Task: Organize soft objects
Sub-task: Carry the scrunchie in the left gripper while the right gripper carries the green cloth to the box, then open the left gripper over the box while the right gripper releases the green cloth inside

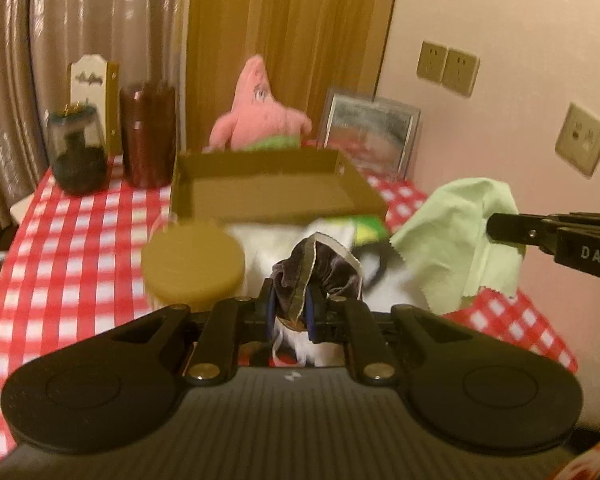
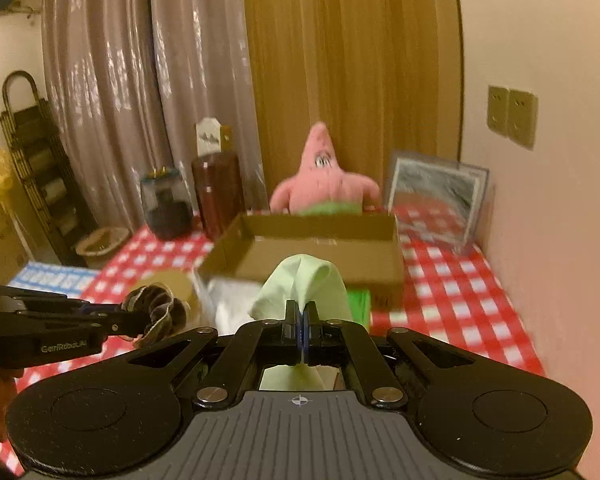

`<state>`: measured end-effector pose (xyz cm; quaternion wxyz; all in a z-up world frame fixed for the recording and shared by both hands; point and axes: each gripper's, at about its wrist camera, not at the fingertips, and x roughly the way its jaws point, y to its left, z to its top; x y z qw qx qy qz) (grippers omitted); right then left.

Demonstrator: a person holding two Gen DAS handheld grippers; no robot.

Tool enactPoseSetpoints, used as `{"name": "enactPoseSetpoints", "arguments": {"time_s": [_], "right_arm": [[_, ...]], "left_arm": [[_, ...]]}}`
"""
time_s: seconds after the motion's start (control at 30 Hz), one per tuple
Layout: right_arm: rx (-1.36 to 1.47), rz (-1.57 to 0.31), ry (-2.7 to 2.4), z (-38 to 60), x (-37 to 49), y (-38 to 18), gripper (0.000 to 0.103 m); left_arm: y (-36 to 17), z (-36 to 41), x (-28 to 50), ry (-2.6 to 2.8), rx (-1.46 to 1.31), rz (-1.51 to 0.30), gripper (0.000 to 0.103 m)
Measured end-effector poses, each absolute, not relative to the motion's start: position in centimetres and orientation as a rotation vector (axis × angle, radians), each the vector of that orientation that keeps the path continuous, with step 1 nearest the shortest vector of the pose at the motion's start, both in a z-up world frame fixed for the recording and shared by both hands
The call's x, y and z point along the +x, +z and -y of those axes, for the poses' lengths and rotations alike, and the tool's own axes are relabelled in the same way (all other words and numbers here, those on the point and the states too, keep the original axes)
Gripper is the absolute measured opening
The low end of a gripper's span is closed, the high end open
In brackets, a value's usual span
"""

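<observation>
In the left wrist view the left gripper [image 1: 296, 312], at lower centre of the frame, is pinching a dark velvety scrunchie [image 1: 316, 270] that bunches up above its fingertips. At the right edge of that frame the right gripper [image 1: 500, 228] is pinching a pale green cloth [image 1: 456, 236], which hangs in folds above the tabletop [image 1: 80, 232] with its red-and-white checked cover. The right wrist view shows the same cloth [image 2: 304, 284] squeezed between pressed-together fingers at centre frame, and the scrunchie [image 2: 156, 308] held by the left gripper [image 2: 130, 320] at the left. Behind both, in mid-frame, sits an open cardboard tray [image 1: 276, 188] with low walls; its visible floor is bare. A pink star-shaped plush toy [image 1: 260, 108] stands just behind the tray's far wall. Near the left gripper a round tan lid [image 1: 192, 264] tops a container, and something white [image 1: 268, 240], blurred, lies between it and the tray. Two dark jars [image 1: 112, 148] stand at the upper left.
</observation>
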<state>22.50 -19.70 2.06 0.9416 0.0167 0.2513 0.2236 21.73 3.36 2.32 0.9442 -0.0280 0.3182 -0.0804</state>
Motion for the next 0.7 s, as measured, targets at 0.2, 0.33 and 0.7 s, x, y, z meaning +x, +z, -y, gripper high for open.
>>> {"name": "enactPoseSetpoints", "arguments": {"time_s": [0.2,0.33,0.7], "right_arm": [[0.011,-0.485,0.476,19.6,29.9,4.0,0.001],[0.008,-0.487,0.479,18.8,35.1,3.8,0.001],[0.06,-0.583,0.467,17.1,46.4,-0.7,0.001]], "left_arm": [[5.0,-3.9,28.1,-0.158,-0.046,-0.625,0.013],[5.2,-4.5,33.1,-0.138,-0.044,-0.639,0.013],[1.7,-5.9,44.4,-0.089,-0.085,-0.73,0.013]]}}
